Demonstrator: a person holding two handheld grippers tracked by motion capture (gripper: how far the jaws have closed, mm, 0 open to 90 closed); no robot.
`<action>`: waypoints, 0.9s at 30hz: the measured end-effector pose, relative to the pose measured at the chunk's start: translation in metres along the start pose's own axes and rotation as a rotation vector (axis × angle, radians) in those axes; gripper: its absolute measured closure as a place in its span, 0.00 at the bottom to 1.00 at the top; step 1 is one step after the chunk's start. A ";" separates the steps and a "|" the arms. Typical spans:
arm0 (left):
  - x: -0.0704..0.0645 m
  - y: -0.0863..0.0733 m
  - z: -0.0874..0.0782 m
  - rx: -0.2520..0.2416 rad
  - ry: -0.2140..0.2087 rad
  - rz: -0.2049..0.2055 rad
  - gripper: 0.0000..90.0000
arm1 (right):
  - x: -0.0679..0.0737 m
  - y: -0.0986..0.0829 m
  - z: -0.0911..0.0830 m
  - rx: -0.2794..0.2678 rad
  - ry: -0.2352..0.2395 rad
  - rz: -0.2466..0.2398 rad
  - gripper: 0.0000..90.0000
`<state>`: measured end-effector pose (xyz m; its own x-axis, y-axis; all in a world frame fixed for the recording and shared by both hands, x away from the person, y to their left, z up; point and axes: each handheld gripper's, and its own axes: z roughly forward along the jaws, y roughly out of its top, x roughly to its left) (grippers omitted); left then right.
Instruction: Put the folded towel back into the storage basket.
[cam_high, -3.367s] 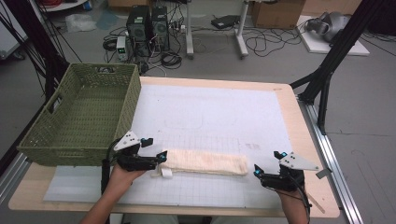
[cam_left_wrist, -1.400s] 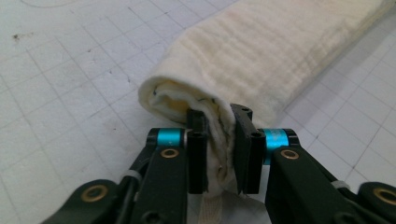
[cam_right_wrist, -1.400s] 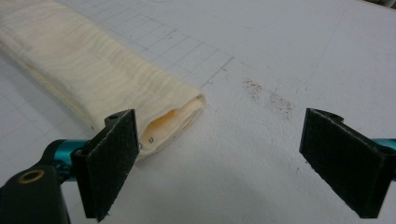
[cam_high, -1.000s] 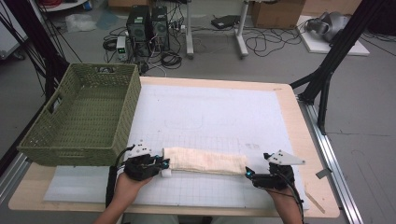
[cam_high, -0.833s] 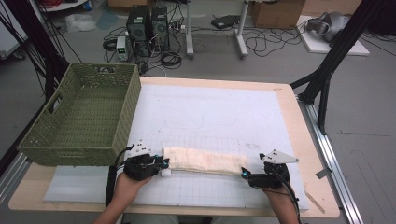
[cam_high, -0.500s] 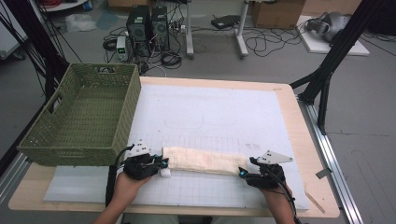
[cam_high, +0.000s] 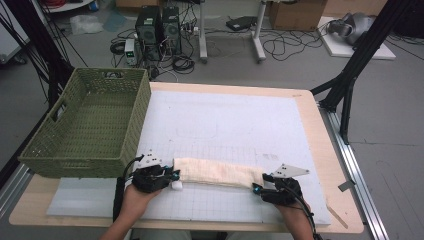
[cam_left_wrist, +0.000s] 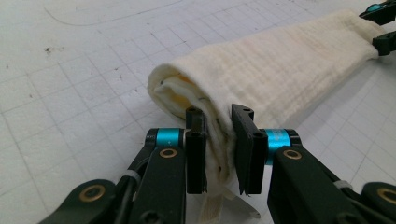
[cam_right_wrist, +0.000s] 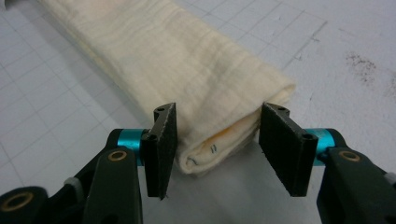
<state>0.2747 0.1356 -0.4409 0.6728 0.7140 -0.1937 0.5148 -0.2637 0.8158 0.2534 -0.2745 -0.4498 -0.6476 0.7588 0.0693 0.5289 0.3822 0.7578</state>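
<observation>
Right gripper (cam_high: 258, 188) has slid in from the table's right edge since the earlier frame and now straddles the right end of the folded towel (cam_high: 215, 172), jaws still apart around it. Left gripper (cam_high: 173, 176) is already clamped on the left end. Towel lies flat on the white mat (cam_high: 235, 120) near the front edge, beside the green basket (cam_high: 90, 125). Long axis runs left-right, ends pointing at each gripper. Close right jaws over all layers before lifting; keep both ends level.

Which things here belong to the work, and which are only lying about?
In the work:
- long folded cream cloth
- left gripper, shut on it
- right gripper, open around its other end

Lying about:
- green woven basket
- black computer towers
</observation>
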 end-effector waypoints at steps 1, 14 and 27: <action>0.000 0.000 0.000 0.003 -0.001 0.002 0.84 | 0.000 -0.001 0.000 -0.004 0.000 0.011 0.53; 0.002 -0.002 0.004 0.017 0.006 0.000 0.84 | 0.010 0.000 0.001 -0.013 0.008 0.003 0.84; 0.003 -0.003 0.005 0.016 0.008 -0.007 0.83 | 0.011 -0.001 0.001 -0.023 0.015 -0.094 0.80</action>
<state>0.2784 0.1354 -0.4464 0.6650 0.7209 -0.1951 0.5277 -0.2688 0.8058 0.2468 -0.2658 -0.4504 -0.7016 0.7125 0.0069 0.4529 0.4384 0.7763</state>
